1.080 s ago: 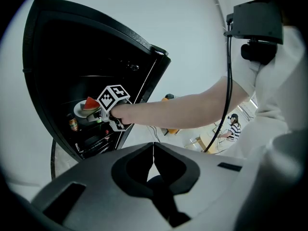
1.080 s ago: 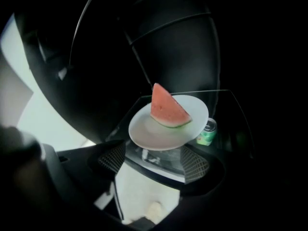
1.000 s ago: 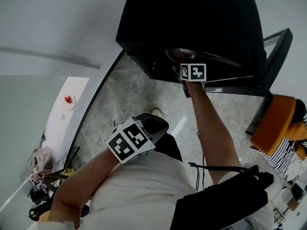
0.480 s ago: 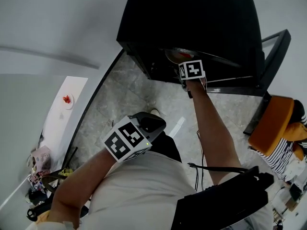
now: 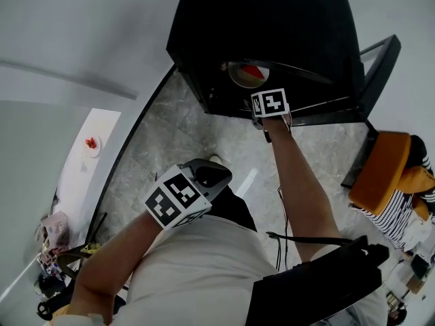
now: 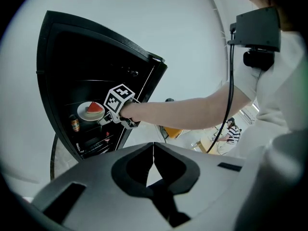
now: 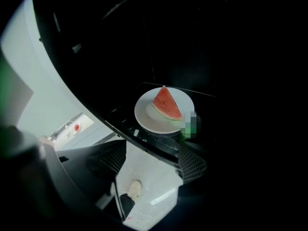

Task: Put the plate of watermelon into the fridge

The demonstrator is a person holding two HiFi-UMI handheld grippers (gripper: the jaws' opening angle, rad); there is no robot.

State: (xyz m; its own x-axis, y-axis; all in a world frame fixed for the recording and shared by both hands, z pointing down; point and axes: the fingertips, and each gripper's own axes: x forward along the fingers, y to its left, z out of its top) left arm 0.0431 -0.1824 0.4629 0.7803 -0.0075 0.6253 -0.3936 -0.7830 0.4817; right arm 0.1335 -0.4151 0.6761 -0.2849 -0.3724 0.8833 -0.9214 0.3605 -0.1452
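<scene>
Since a second ago the right gripper [image 7: 153, 162] has backed off toward the person, uncovering the plate [image 7: 156, 122] it previously hid in the head view. Plate with watermelon [image 7: 166, 104] now sits on a shelf inside the fridge [image 5: 272, 26], just beyond the right jaws, not touching. Those jaws are spread wide, holding nothing. Left gripper [image 6: 153, 158] is closed, empty, near the torso. Placing looks done; next likely clearing the arm and closing the door [image 5: 379, 63].

Red watermelon [image 7: 166, 103], white plate [image 7: 146, 115], black fridge [image 5: 272, 26], orange chair [image 5: 380, 176]
</scene>
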